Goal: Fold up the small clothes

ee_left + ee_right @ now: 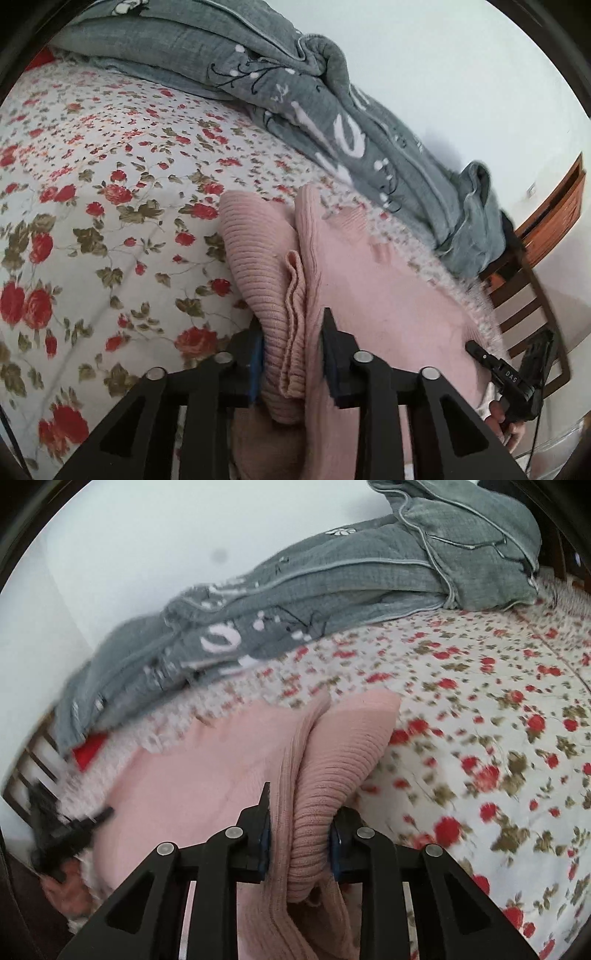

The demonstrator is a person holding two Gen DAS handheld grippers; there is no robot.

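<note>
Two tools, left tool (291,354) and right tool (301,836), each pinch bunched ribbed hem of one pink sweater (369,280), smooth-knit body draped over the bed (92,192) edge.

We had the sweater (369,280) on the bedsheet (110,184), its bunched edge between each gripper's fingers, the quilt (295,85) heaped behind it along the wall (461,66).
</note>
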